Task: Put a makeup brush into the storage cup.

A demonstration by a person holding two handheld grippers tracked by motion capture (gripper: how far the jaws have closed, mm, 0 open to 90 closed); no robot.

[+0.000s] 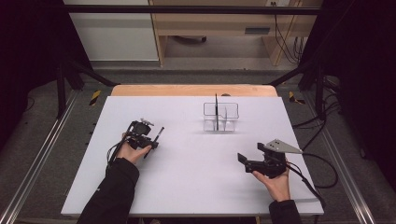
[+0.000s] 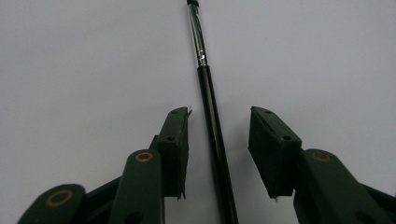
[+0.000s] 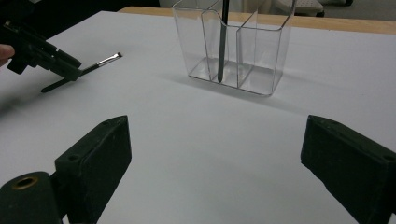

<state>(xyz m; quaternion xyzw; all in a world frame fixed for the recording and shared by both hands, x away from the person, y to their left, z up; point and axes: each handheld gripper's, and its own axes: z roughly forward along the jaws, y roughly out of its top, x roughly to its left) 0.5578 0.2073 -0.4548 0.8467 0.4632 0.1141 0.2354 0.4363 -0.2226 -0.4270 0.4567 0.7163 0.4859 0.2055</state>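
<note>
A thin black makeup brush [image 2: 212, 116] with a silver ferrule lies flat on the white table [image 1: 196, 163]. It lies at the left in the high view, brush [image 1: 157, 136]. My left gripper [image 2: 219, 135] straddles its handle, and a gap shows on each side of the handle, so the pads [image 2: 180, 140] do not press it. The left gripper [image 1: 150, 145] points toward the table's far right. My right gripper [image 3: 215, 154] is open and holds nothing, hovering low at the front right, right gripper [image 1: 243, 161]. It faces a clear divided holder [image 3: 233, 46] with one dark brush [image 3: 222, 42] standing in it.
The clear holder [image 1: 221, 116] stands near the table's far edge, right of centre. A wooden strip [image 1: 194, 90] borders the far side. Black cables [image 1: 322, 172] trail off the right edge. In the right gripper view the left gripper [image 3: 46, 56] and the lying brush [image 3: 100, 62] show at far left.
</note>
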